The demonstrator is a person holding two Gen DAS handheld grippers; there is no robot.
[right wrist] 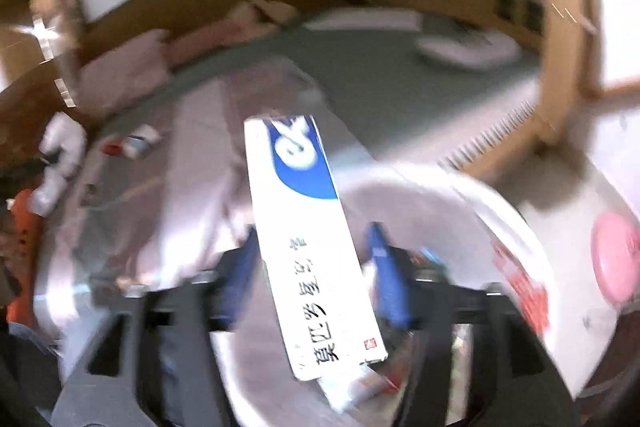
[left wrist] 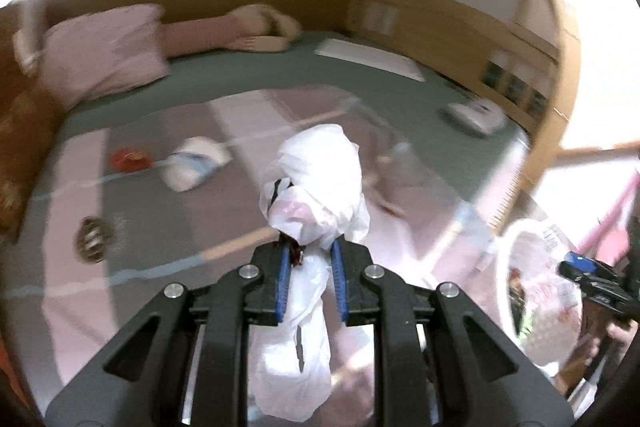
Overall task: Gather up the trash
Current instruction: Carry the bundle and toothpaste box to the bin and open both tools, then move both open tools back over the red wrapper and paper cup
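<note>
My left gripper [left wrist: 310,261] is shut on a crumpled white plastic bag [left wrist: 316,171], which bulges above the blue pads [left wrist: 282,279] and hangs down below them, over the bed. In the right wrist view a long white and blue carton [right wrist: 304,227] stands between the spread jaws of my right gripper [right wrist: 314,267]. A gap shows between the carton and the right pad [right wrist: 386,267], so this gripper is open. The carton is over the mouth of a white lined bin [right wrist: 460,185]. The bin [left wrist: 536,291] and the right gripper [left wrist: 592,277] also show in the left wrist view.
On the pink and grey quilt [left wrist: 168,219] lie a red wrapper [left wrist: 128,159], a crumpled white and blue pack [left wrist: 196,163] and a brown round object [left wrist: 94,239]. Pink pillows [left wrist: 104,51] rest against the wooden headboard. A white device [left wrist: 476,115] sits far right.
</note>
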